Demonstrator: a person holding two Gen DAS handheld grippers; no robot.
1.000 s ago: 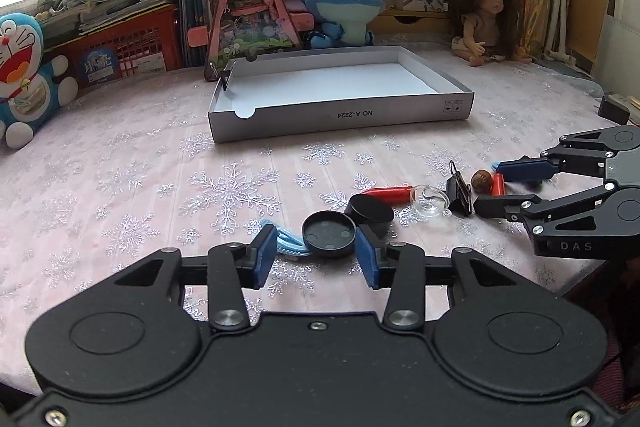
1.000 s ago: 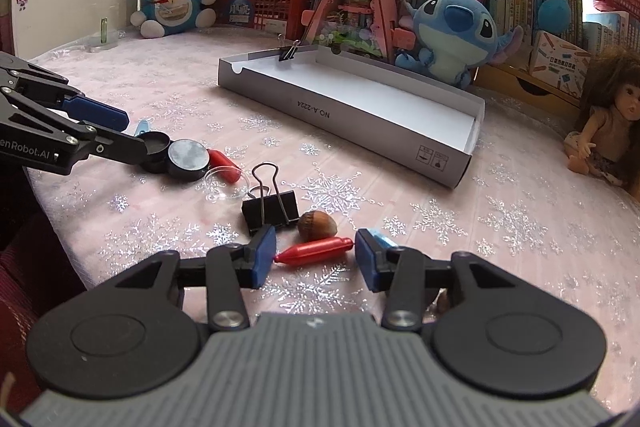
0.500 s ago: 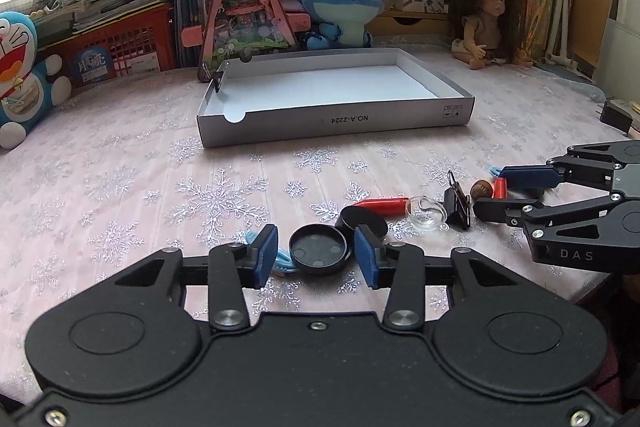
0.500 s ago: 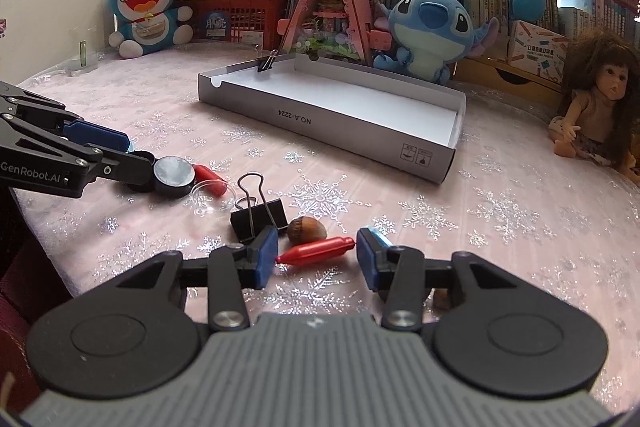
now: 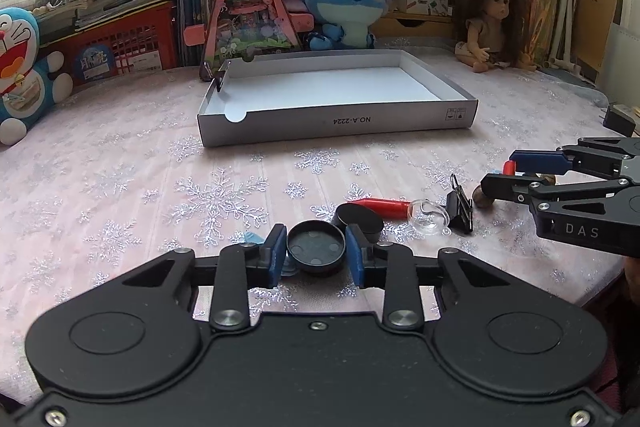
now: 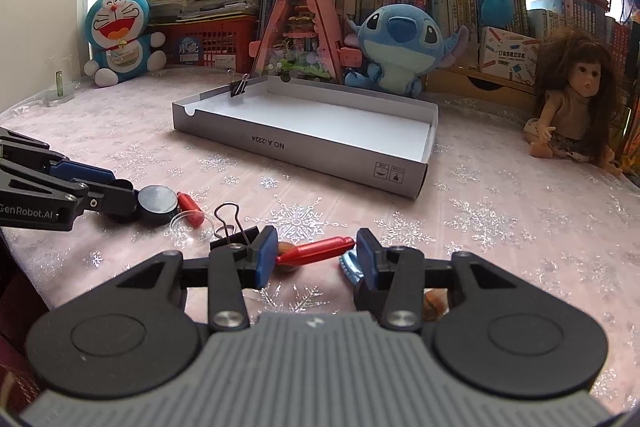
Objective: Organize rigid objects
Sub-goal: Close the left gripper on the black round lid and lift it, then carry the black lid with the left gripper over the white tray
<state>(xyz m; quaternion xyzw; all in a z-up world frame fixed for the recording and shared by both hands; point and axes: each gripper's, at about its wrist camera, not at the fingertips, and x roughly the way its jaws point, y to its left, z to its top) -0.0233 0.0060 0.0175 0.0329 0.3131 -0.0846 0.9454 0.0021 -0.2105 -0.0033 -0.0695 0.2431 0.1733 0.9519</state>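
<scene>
A grey shallow box (image 5: 340, 125) lies open on the pink cloth, also in the right wrist view (image 6: 304, 151). My left gripper (image 5: 316, 253) is open with a round black lid (image 5: 316, 246) between its blue pads. A second black lid (image 5: 359, 219), a red peg (image 5: 384, 204), a clear dish (image 5: 428, 219) and a black binder clip (image 5: 460, 207) lie beyond. My right gripper (image 6: 316, 259) is open around another red peg (image 6: 316, 250), lying crosswise between the pads. A brown nut (image 6: 286, 251) and a blue piece (image 6: 350, 265) sit partly hidden behind its pads.
A binder clip (image 6: 239, 87) grips the box's far left wall. Stitch plush (image 6: 400, 47), a Doraemon plush (image 6: 120, 35), a doll (image 6: 576, 107), a pink triangular toy house (image 5: 250, 15) and books line the back. The table edge runs just below both grippers.
Both grippers have moved forward and lower over their objects. The black lid now sits between the left pads and the red peg between the right pads. Both stay open.
</scene>
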